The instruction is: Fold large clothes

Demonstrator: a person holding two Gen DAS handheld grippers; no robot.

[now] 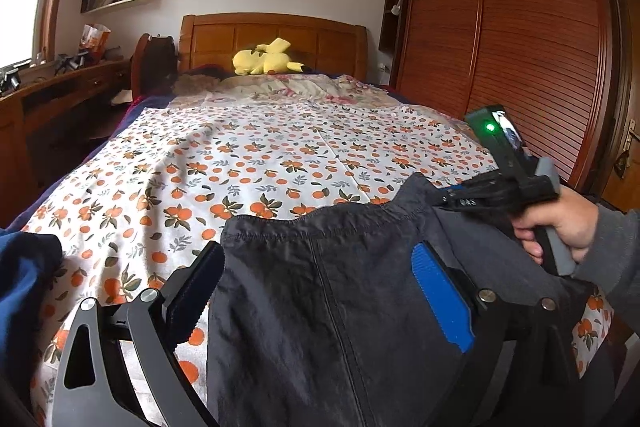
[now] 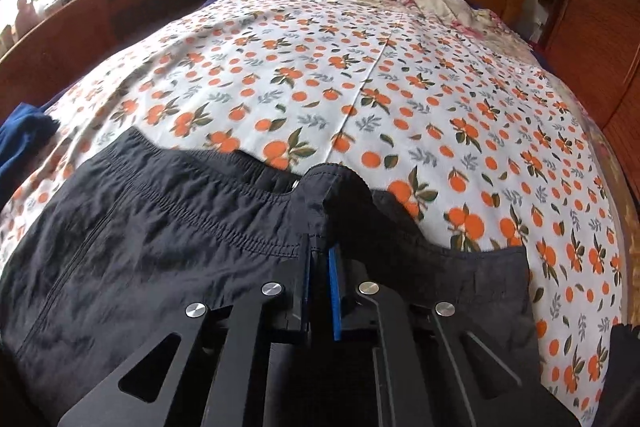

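A dark grey pair of trousers (image 1: 332,307) with an elastic waistband hangs at the near end of the bed. It also shows in the right wrist view (image 2: 160,247). My left gripper (image 1: 316,291) is open, its fingers standing wide on either side of the waistband edge, with the cloth lying between them. My right gripper (image 2: 320,259) is shut on the waistband of the trousers and holds it above the bed. In the left wrist view the right gripper (image 1: 452,201) is at the right, pinching the waistband's right end.
The bed (image 1: 280,155) has a white cover printed with oranges. A yellow plush toy (image 1: 266,59) lies by the wooden headboard. A blue garment (image 1: 24,279) lies at the near left. A wooden desk (image 1: 60,83) stands left, a louvred wardrobe (image 1: 520,47) right.
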